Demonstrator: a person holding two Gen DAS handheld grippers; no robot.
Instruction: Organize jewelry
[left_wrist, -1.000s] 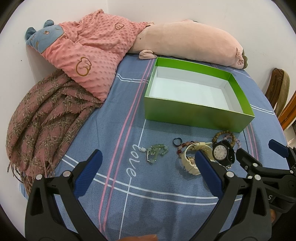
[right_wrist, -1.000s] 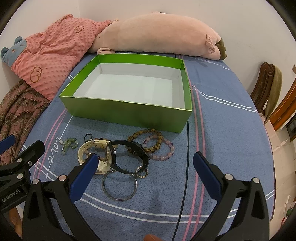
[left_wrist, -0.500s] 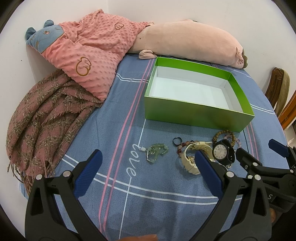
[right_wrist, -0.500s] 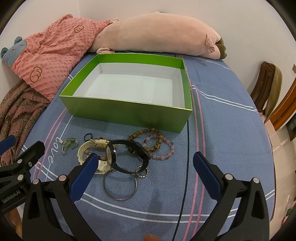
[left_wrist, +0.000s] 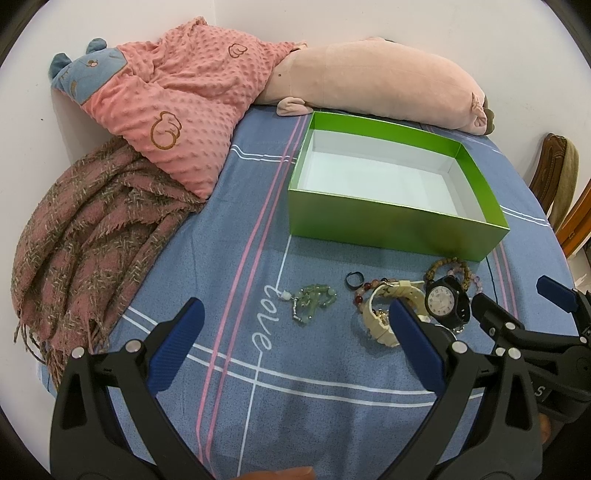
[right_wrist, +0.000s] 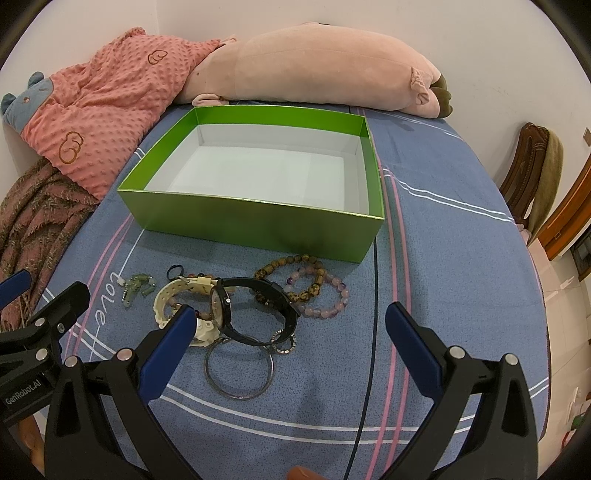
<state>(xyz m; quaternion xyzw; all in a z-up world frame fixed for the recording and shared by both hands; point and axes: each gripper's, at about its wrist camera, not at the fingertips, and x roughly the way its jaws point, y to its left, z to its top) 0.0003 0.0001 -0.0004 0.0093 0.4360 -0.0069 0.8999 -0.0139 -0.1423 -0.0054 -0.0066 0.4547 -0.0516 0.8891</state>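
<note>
Same pose as before: both wide-open grippers, left gripper (left_wrist: 295, 341) and right gripper (right_wrist: 291, 338), above clustered jewelry, empty shiny green cardboard box (right_wrist: 255, 225) just beyond.

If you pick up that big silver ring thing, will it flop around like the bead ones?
Probably not. The silver bangle looks like one thin metal hoop, so it should stay stiff. It looks smooth and shiny, so it might slip between the right gripper pads. It lies flat on the blue bedsheet, but on edge it could roll.

Green box (right_wrist: 258, 227), white inside; black watch (right_wrist: 255, 310); cream watch (right_wrist: 173, 302); blue striped sheet (right_wrist: 443, 258); pink dotted pillow (left_wrist: 177, 110).
</note>
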